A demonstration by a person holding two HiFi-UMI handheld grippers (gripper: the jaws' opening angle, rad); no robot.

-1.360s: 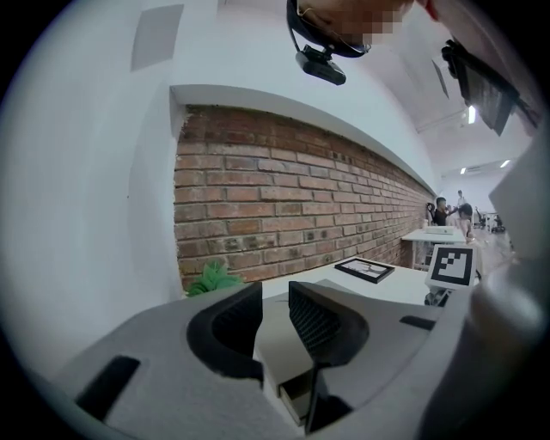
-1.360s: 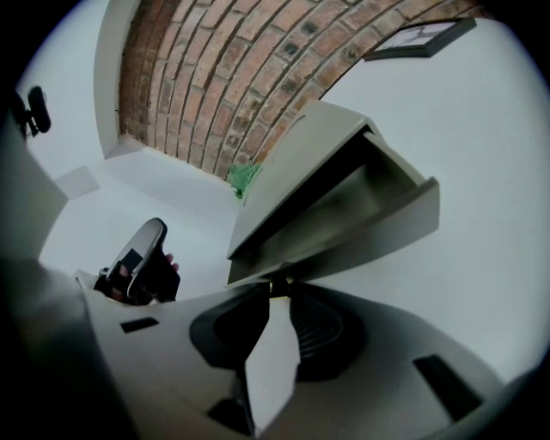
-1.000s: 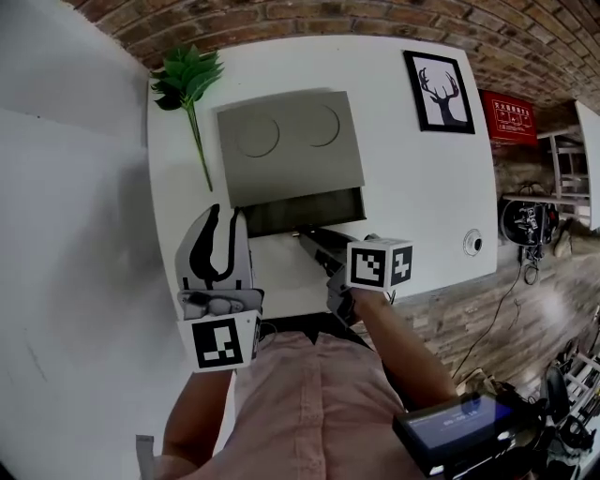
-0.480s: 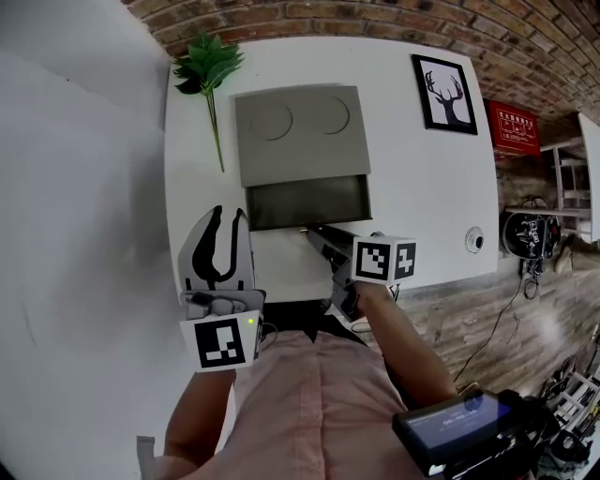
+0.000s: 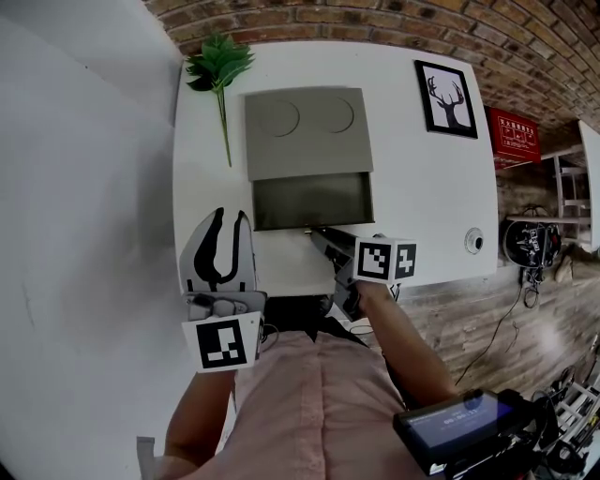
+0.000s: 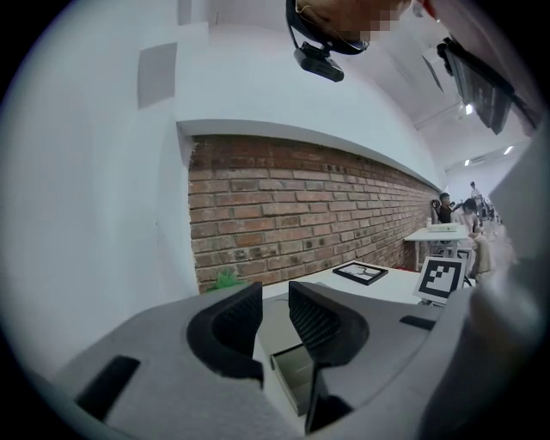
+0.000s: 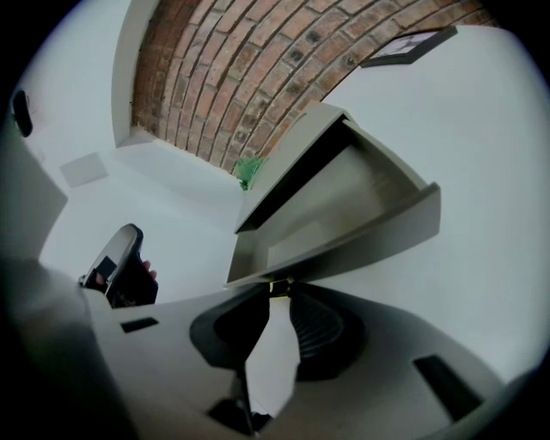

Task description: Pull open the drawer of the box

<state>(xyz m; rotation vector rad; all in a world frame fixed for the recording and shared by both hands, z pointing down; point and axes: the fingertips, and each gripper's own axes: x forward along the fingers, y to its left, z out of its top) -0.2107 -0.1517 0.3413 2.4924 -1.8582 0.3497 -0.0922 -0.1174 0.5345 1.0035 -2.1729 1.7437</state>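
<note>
Pinching at the front edge, the right gripper [image 5: 316, 234] had its jaws drawn in on the small pull tab [image 7: 277, 287] at the middle of the shallow grey drawer [image 5: 312, 200]. It was a firm hold, with a pad pressed on either side of the tab. The drawer stood pulled out of the flat grey rectangular box [image 5: 305, 131] toward the person, its inside open to the head view. The box sat on the white tabletop [image 5: 422, 187], with two round marks on its lid. Over on the other side, the left gripper [image 5: 228, 217] hung by the table's near edge, left of the drawer and apart from it. Its own view showed the jaws parted and empty, with only the drawer's corner in sight beyond the gap. A green leafy sprig [image 5: 218, 66] lay left of the box, its stem running along the box's side. A black-framed deer picture [image 5: 446, 86] lay to the right, well apart from the box. A red brick wall [image 5: 375, 19] ran along the table's far edge.
</note>
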